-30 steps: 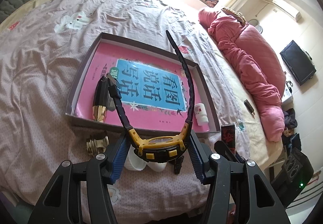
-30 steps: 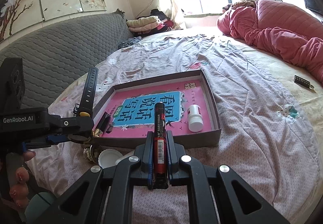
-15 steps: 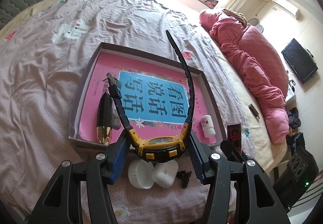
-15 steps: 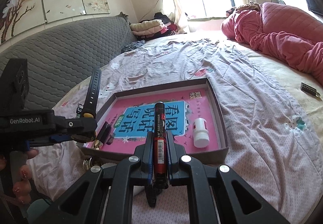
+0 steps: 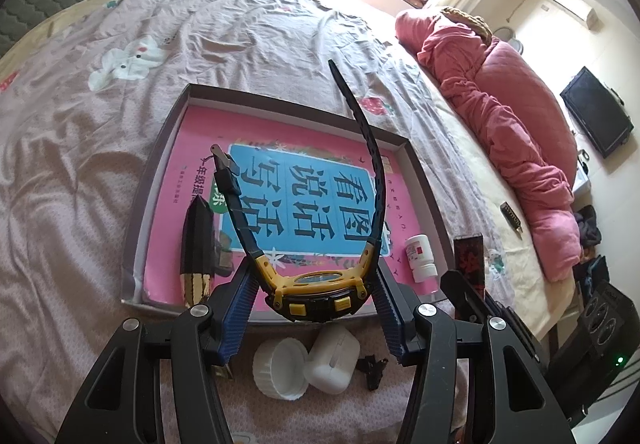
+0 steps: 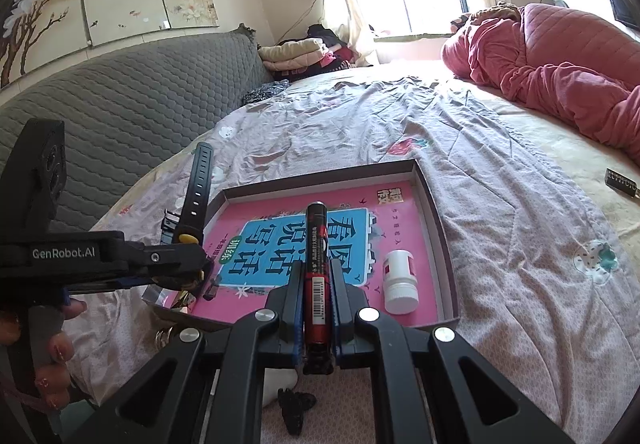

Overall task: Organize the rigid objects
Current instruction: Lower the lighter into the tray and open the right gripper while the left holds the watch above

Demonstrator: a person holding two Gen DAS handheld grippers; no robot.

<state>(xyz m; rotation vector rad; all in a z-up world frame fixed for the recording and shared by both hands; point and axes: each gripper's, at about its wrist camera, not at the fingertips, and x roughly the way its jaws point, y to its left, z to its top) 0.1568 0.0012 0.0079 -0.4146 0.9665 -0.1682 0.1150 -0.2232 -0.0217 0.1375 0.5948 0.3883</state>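
Nearing the tray point(image 5: 160, 179) since before, watch point(image 5: 320, 284) and battery point(image 6: 317, 268) gripped.

Brass fitting point(image 5: 224, 371) behind left jaws

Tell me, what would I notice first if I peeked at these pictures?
Probably the yellow and black watch pinched in the left gripper, its straps sticking up over the shallow box on the bed. Next, the red battery squeezed in the right gripper, pointing at the bright pink book lying inside that box. A little white bottle lies on the book near the box's right wall.
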